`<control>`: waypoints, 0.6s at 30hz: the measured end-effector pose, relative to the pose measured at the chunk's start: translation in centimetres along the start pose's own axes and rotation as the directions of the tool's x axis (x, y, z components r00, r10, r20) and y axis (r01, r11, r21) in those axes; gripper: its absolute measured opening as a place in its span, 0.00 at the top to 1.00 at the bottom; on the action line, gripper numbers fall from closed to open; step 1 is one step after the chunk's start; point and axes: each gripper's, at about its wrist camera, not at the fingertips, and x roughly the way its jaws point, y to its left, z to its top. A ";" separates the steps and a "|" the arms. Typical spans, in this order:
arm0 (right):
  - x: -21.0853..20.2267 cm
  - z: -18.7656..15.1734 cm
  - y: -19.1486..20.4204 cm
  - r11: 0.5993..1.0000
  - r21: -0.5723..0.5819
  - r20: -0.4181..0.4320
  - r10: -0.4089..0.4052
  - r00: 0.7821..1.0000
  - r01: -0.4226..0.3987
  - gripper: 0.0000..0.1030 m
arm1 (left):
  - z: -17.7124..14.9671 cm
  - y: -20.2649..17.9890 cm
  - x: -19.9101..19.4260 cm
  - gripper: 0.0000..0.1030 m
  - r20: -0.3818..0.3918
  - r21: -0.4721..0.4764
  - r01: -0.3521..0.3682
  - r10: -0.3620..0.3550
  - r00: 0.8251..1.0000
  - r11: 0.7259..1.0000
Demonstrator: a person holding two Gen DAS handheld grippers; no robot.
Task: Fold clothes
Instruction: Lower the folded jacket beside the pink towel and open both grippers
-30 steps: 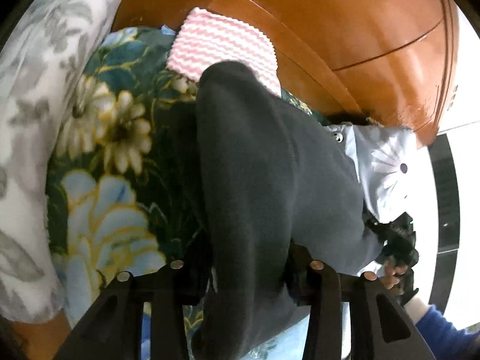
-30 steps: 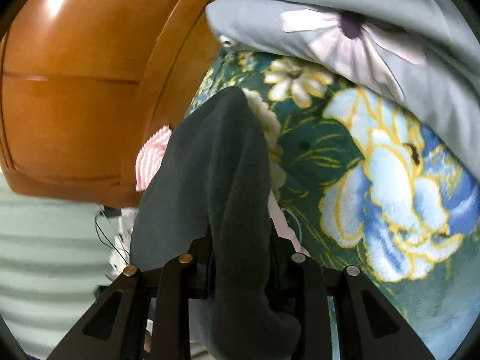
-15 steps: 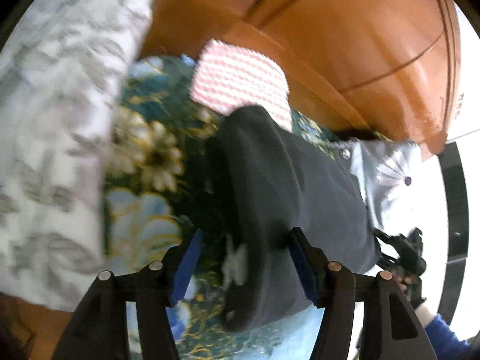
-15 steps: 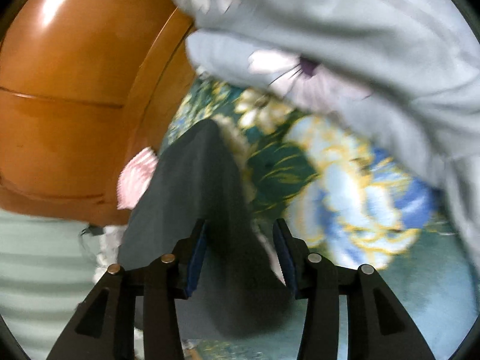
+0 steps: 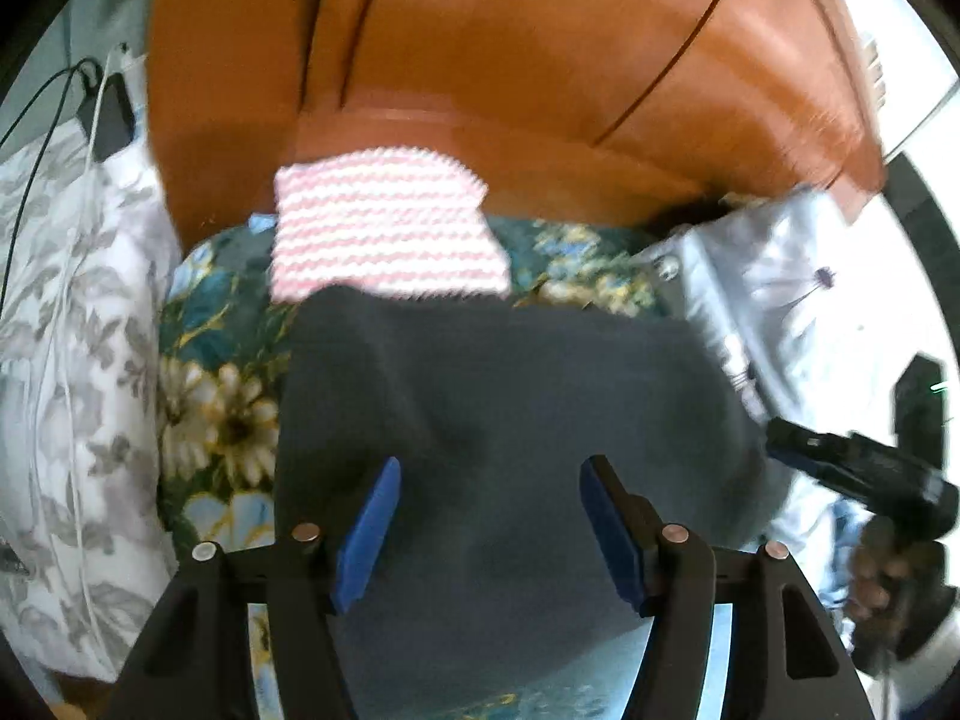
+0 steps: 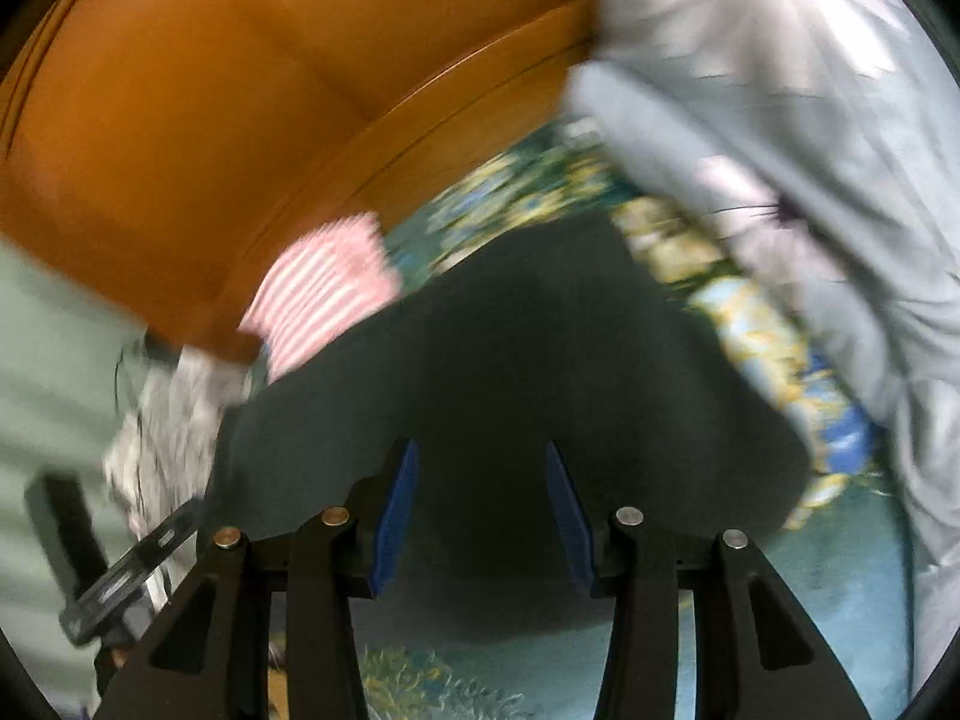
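A dark grey garment (image 5: 510, 396) lies folded flat on the floral bedspread (image 5: 222, 420). My left gripper (image 5: 491, 462) hovers above its near part. Its blue pads are apart and still opening, and nothing is pinched between them. In the right wrist view the same garment (image 6: 540, 360) spreads under my right gripper (image 6: 480, 447), which is open and clear of the cloth. A folded pink-and-white striped cloth (image 5: 384, 240) lies just beyond the garment, against the wooden headboard (image 5: 510, 48). Both views are blurred by motion.
A grey-leaf pillow (image 5: 72, 360) lies at the left, with a charger and cables (image 5: 111, 114) above it. A pale blue flowered quilt (image 6: 810, 150) is bunched along the right. A hand (image 5: 882, 576) holds the other gripper at the left wrist view's right edge.
Both grippers were shut on the dark garment, then opened and let it go. They rose and pulled back, and the garment now lies flat on the bedspread.
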 end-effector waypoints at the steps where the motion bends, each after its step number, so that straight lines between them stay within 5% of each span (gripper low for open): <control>1: 0.5 -0.4 0.9 0.999 -0.046 -0.015 -0.011 1.000 0.010 0.55 | -0.4 0.4 0.5 0.35 -0.010 -0.001 -0.011 0.011 1.000 1.000; 6: 1.0 -2.0 0.7 0.987 -0.110 0.015 -0.114 0.993 0.115 0.55 | -1.9 2.0 2.0 0.35 -0.024 0.001 -0.026 0.027 0.999 1.000; 18: 3.1 -2.4 -0.2 0.988 -0.070 -0.021 -0.141 0.990 0.139 0.55 | -1.6 1.5 2.5 0.29 -0.036 0.005 -0.037 0.037 0.999 0.999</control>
